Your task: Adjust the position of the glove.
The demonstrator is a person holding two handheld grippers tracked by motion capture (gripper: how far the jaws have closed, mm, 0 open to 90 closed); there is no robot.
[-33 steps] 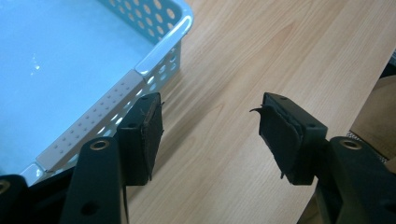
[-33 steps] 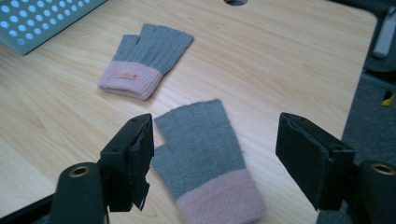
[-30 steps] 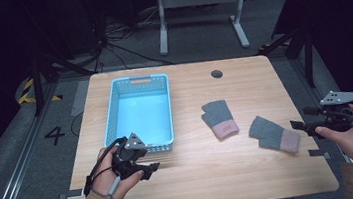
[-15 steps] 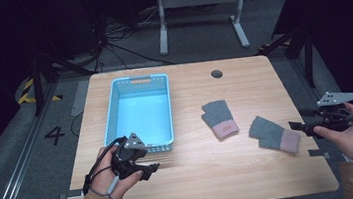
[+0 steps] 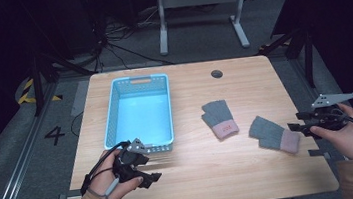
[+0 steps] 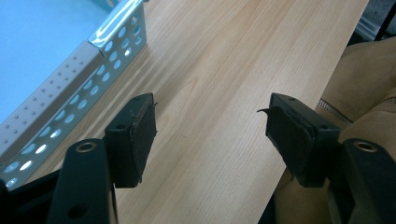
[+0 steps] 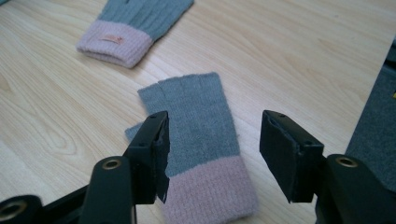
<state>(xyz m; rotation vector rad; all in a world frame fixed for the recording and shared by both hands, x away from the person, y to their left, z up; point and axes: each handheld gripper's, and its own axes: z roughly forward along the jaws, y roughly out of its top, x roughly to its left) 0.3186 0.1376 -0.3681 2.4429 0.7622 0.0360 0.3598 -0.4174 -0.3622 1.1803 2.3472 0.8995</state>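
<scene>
Prob. lab: dark rm, floor cables point(image 5: 123, 50), numbered floor mark point(image 5: 55, 135).

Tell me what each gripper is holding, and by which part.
Nothing is held. The right gripper has its jaws open around the nearer glove at its pink cuff, not pressing it. The left gripper is open over bare table.

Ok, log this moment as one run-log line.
right gripper: open, jaws just closing, astride near glove, not pinched | left gripper: open, empty, beside basket | far glove: on table
</scene>
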